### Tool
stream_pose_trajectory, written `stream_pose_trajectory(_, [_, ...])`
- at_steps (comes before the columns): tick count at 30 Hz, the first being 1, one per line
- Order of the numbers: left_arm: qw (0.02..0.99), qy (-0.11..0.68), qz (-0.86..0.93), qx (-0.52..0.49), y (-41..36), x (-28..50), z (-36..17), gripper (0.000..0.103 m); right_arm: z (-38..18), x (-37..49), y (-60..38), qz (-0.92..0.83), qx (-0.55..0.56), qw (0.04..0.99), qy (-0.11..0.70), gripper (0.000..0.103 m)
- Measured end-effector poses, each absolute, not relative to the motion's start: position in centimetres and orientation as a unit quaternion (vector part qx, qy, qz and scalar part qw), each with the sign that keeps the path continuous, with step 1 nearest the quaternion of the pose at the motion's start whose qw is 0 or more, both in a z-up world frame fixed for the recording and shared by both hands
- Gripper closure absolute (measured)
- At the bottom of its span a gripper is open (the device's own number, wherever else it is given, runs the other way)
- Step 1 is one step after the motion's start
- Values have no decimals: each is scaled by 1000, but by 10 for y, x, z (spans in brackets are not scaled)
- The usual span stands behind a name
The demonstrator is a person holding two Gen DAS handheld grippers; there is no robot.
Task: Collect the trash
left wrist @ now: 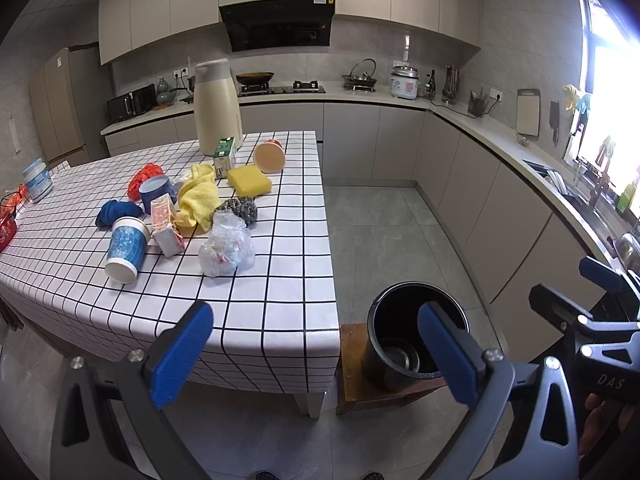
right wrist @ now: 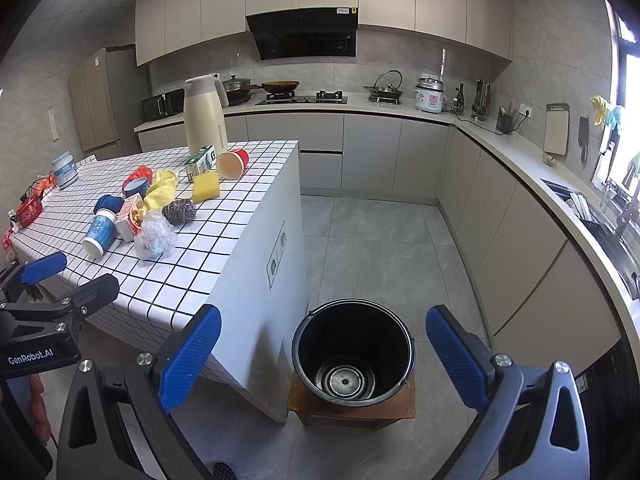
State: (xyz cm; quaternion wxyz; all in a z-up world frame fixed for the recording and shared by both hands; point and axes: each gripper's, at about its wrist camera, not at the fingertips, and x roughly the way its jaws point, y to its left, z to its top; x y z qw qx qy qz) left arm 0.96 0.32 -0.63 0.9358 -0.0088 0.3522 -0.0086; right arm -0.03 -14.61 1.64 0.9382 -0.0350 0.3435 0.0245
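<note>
Cup [left wrist: 125, 249] on side, mouth toward camera

Both wrist views look down and forward across the kitchen from near the table [left wrist: 280, 280] corner. They share the black bucket [right wrist: 352, 352], probably nearer the right camera.

thermos [left wrist: 217, 109]: stood upright at table's far end, well ahead of tongs
sponge [left wrist: 249, 180]: yellow, lay flat just right of yellow cloth [left wrist: 197, 196]
steel scourer [left wrist: 237, 209]: nearer the tongs than cloth
rice cooker [right wrist: 429, 95]: sat on back counter, far ahead
</note>
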Motion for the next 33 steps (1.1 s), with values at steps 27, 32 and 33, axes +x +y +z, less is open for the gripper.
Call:
stream_pose_trajectory(27, [912,384,101,-97,159,38,-49,0,-14,68,-65,154,-28,917,367,0])
stream_pose_trajectory(32, [906,394,123,-96,200,59,-67,2,-31,100,-6,186,-38,909,370,8])
stream_pose_trajectory(33, [904,398,120,-98,208,65,-71,5,-35,107,6,192,-40,907,372,12])
